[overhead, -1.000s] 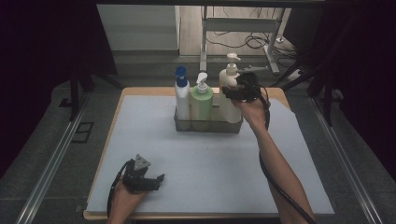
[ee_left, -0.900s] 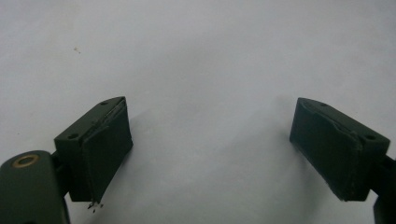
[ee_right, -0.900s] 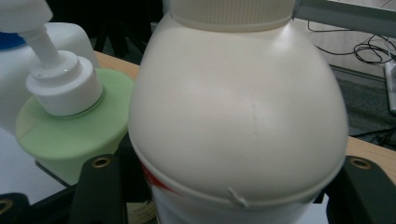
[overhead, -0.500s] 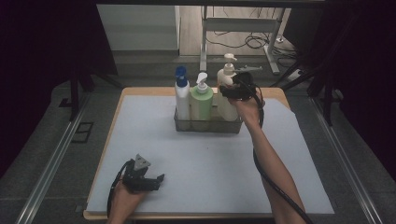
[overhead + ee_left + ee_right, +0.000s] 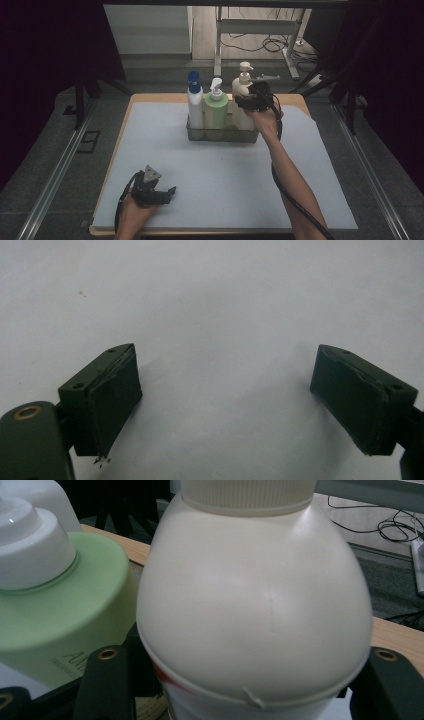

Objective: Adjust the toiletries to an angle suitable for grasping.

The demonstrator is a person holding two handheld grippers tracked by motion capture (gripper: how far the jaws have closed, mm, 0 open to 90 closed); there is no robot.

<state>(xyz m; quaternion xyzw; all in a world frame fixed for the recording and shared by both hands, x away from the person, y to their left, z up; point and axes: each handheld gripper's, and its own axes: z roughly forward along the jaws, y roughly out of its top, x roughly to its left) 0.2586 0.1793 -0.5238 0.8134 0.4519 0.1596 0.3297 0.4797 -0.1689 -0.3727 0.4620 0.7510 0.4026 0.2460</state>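
While reaching across to the far side of the bench, holding the right gripper clamped on the cream bottle, one black jaw on each side, just under the rounded shoulder. No gap visible between jaws and bottle wall in the right gripper view; pads themselves partly hidden by the bulge of the cream bottle. Standing upright at the right end of a clear caddy, near the far edge of the bench, with its pump head on top. Just beside it, in the middle of the same caddy, a green bottle with a white pump; close against the cream one in the right gripper view, green shoulder at the left. Beyond that, at the left end of the caddy, a white bottle with a blue cap.

Resting low at the near left corner of the bench, well apart from the caddy: the left gripper, held in the left hand. Jaws spread wide in the left gripper view, nothing between them but the bare pale sheet of the bench.
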